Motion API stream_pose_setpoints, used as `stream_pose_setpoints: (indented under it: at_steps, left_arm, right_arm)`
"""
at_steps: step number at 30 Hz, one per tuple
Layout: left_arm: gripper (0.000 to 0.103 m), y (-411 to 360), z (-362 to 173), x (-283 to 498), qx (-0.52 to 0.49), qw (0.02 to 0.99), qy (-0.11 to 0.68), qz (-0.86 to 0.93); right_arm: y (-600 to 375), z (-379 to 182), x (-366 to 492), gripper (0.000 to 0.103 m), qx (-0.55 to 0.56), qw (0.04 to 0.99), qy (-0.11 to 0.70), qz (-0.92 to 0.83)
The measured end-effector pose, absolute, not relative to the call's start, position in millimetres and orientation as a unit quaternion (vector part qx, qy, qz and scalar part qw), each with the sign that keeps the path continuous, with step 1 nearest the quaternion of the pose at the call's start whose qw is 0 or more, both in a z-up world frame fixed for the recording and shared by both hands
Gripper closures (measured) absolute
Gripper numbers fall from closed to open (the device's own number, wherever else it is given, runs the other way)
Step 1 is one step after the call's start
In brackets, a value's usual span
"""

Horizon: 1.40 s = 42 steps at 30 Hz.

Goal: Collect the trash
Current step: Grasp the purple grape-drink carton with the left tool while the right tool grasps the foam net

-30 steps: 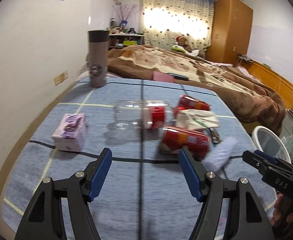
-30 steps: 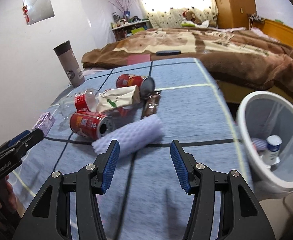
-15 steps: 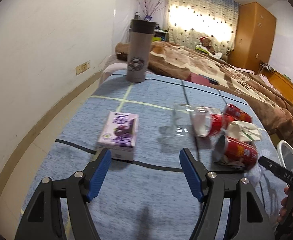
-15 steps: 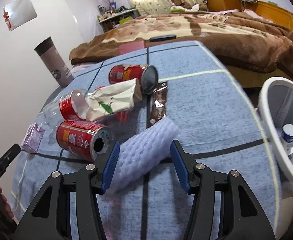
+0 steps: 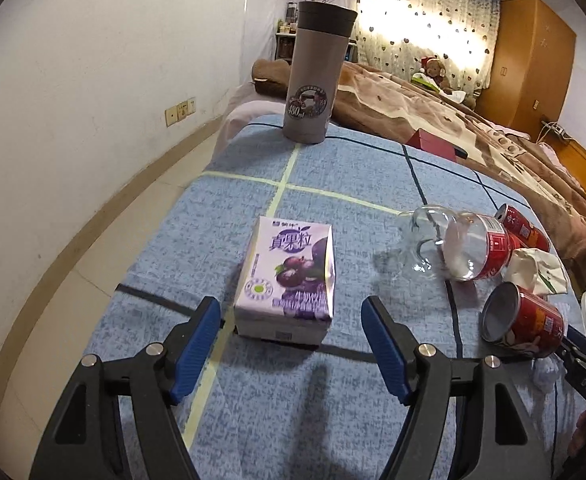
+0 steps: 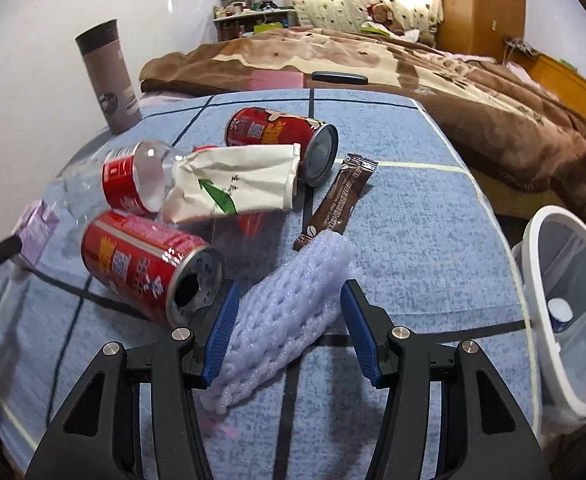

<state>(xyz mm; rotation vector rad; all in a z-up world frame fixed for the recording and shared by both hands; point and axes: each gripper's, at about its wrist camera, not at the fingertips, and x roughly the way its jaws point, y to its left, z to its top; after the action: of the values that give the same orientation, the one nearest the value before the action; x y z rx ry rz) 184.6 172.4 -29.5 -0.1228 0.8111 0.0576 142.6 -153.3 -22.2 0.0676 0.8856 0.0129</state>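
My left gripper is open, its jaws on either side of the near end of a purple juice carton lying on the blue checked cloth. My right gripper is open around a pale purple foam net sleeve, which lies between the pads without being squeezed. Two red cans, a clear bottle with a red label, a crumpled white wrapper and a brown sachet lie beyond it. The cans and bottle also show at the right of the left wrist view.
A white bin with a small bottle inside stands off the table's right edge. A tall grey thermos stands at the far left corner. A bed with a brown blanket lies behind the table; a wall runs along the left.
My left gripper has swung left from the cans and moved up to the juice carton. My right gripper has advanced until the foam sleeve lies between its jaws.
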Motion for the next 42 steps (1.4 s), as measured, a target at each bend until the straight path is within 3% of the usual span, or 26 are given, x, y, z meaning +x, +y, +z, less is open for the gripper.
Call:
stream_pose_setpoints:
  at_steps: [8, 11, 14, 16, 20, 24, 42]
  left_arm:
    - [0.028, 168, -31, 202, -0.051, 0.912, 0.407, 0.028]
    - [0.028, 167, -36, 209, -0.063, 0.907, 0.417, 0.02]
    - [0.033, 163, -36, 213, -0.054, 0.907, 0.417, 0.019]
    - [0.045, 162, -36, 216, -0.054, 0.906, 0.419, 0.014]
    - [0.046, 160, -37, 217, -0.052, 0.906, 0.419, 0.009]
    - [0.046, 158, -35, 215, -0.057, 0.908, 0.415, 0.002]
    - [0.046, 132, -16, 174, -0.06, 0.919, 0.386, -0.046]
  right_arm:
    - [-167, -25, 140, 0.049, 0.069, 0.899, 0.431, 0.015]
    - [-165, -24, 139, 0.054, 0.072, 0.901, 0.428, 0.019]
    - [-163, -23, 138, 0.059, 0.071, 0.902, 0.424, 0.023]
    - [-163, -23, 138, 0.064, 0.074, 0.903, 0.421, 0.028]
    - [-167, -22, 137, 0.072, 0.087, 0.905, 0.415, 0.035]
    - [-167, -20, 136, 0.089, 0.09, 0.908, 0.408, 0.04]
    - [-172, -8, 126, 0.091, 0.1, 0.915, 0.386, 0.061]
